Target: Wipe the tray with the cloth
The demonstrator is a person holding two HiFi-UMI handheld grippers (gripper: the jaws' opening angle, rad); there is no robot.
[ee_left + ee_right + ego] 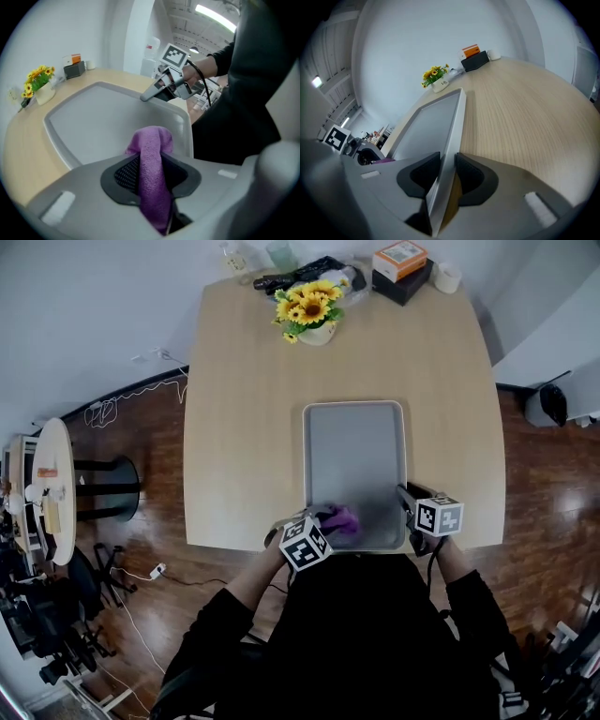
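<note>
We pinch the purple cloth (151, 140) between the jaws of our left gripper (322, 524) and press it onto the floor of the grey tray (354, 442), near its 7 o'clock corner in the head view. Our right gripper (446, 173) is clamped on the tray's rim at about 4 o'clock. The tray lies flat on the pale wooden worktop (244, 409), with a pot of sunflowers (307, 306) beyond it at 12 o'clock.

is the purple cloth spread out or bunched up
Bunched up: the cloth hangs as a narrow wad pinched in the left gripper.
</note>
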